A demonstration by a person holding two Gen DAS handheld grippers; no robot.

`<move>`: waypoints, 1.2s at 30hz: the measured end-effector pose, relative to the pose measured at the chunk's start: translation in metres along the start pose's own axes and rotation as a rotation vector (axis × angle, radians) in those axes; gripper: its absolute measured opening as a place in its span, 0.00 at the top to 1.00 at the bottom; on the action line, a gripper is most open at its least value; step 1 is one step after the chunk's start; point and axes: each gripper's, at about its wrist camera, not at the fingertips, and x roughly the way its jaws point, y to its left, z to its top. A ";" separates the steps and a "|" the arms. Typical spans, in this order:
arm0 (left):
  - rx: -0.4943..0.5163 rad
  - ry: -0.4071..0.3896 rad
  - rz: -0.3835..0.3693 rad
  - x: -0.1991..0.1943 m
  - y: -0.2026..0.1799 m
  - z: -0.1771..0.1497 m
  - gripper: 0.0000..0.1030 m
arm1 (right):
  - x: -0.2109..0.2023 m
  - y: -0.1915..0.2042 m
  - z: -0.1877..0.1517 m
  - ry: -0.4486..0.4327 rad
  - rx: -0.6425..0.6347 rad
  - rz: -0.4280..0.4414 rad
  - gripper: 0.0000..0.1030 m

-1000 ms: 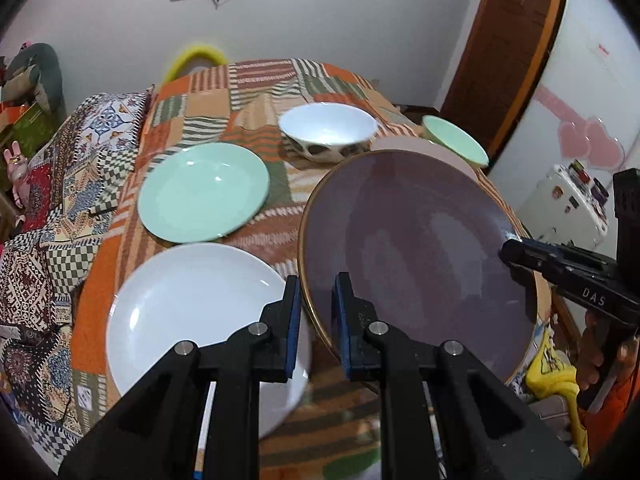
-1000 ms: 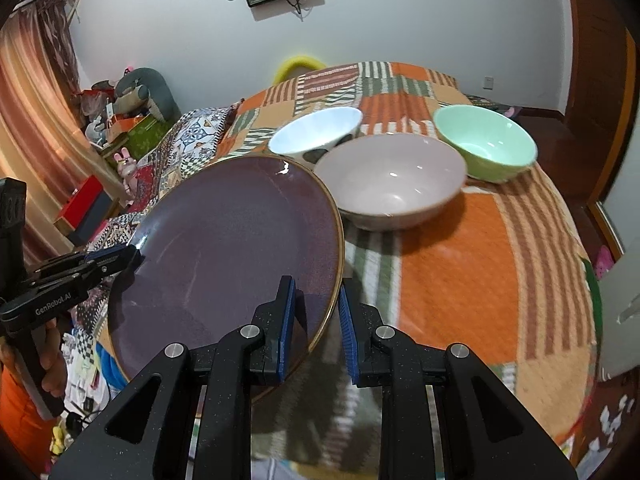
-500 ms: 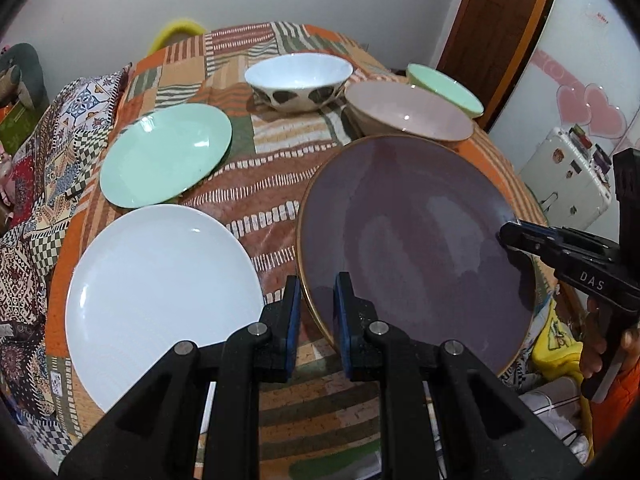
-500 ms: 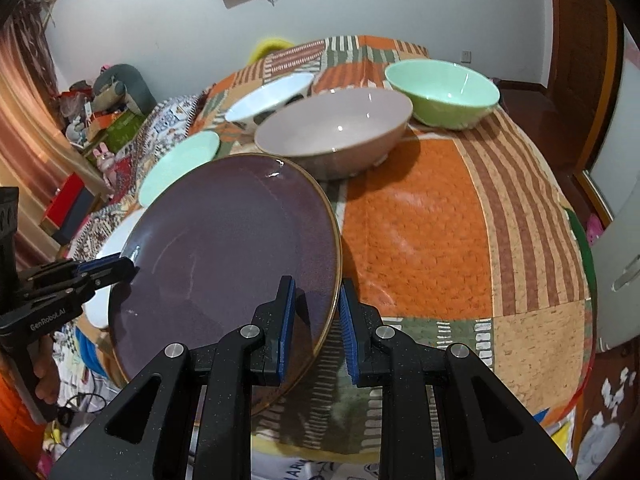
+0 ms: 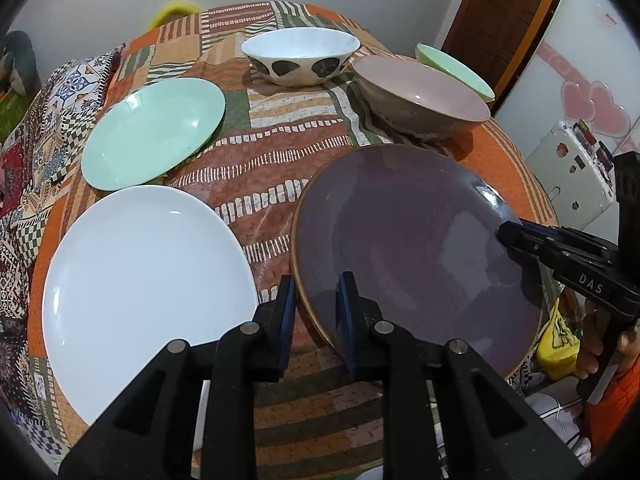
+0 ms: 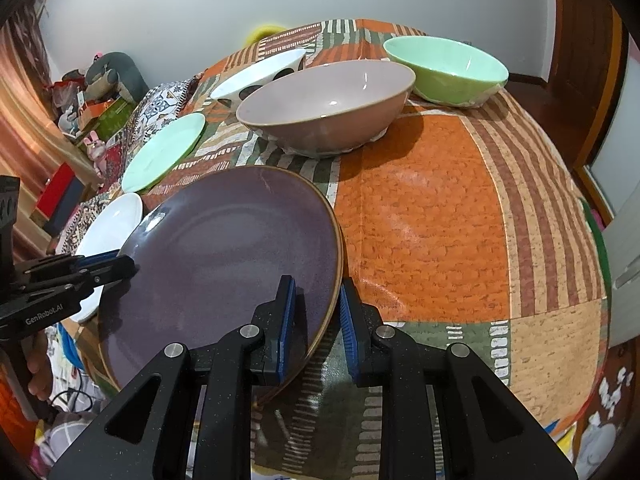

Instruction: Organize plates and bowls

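Both grippers are on the purple plate [image 5: 416, 240], one at each side of its rim; the left gripper [image 5: 316, 312] has the left rim between its blue pads and its jaws are opening, gap already showing on the outer pad, so it's not really pinching now; the right gripper [image 6: 316, 320] sits on the right rim, jaws close together around it, inner pad on the plate face, though I can see a sliver of gap by the outer pad, so I'd call it a loose pinch at best. The plate is down low over the near edge of the desk [image 6: 440, 220], its near part hanging past that edge; can't tell if it's fully resting on the patchwork cloth.

Left of it, by the near left edge, is the white plate [image 5: 148, 288], lying flat, close to the purple one but not touching; behind that, along the left side, the mint plate [image 5: 154, 132], its near rim just about at the white plate's far rim.

Further back, just past the purple plate's far rim, the pink bowl [image 6: 326, 108] sits upright; the spotted bowl [image 5: 300, 56] is behind it toward the middle of the far edge; the green bowl [image 6: 446, 70] is at the far right corner, right beside the pink one.
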 end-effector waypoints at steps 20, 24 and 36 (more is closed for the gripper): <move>-0.032 -0.170 0.049 -0.078 0.021 0.006 0.75 | -0.057 0.028 0.026 -0.121 -0.093 -0.032 0.52; -0.069 -0.251 0.096 -0.108 0.036 0.010 0.66 | -0.066 0.054 0.039 -0.183 -0.143 0.011 0.51; -0.187 -0.324 0.270 -0.152 0.116 -0.013 0.56 | -0.042 0.144 0.062 -0.231 -0.293 0.175 0.39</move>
